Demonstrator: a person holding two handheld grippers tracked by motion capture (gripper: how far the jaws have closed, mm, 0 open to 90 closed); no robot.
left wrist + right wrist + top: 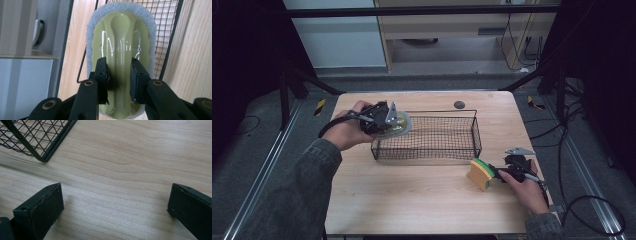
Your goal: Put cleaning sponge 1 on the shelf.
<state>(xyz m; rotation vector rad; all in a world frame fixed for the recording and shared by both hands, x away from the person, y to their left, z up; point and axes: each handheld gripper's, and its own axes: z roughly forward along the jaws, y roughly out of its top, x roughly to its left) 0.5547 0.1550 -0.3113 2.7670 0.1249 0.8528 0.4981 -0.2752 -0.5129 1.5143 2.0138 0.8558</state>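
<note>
Clamping the olive scrubber by its ridge, the left gripper holds it at the wire basket's near-left corner; the right gripper rests wide open on the counter, beside a yellow sponge.

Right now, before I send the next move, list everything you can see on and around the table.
Scrubber with handle: one, olive-green glossy top with a grey pad rim, held at the wire basket's left end.
Wire basket: one, black mesh, middle of the table.
Sponge: one, yellow with a green layer, on the table near the right gripper, in front of the basket's right end.
Table: one, light wood.
Round cap: one, dark, at the table's far edge.
Left gripper: black, jaws closed on the scrubber's raised handle.
Right gripper: black, jaws wide apart over bare wood, nothing between them.
Hands and sleeves: two, grey-green sleeves, entering from the bottom.
</note>
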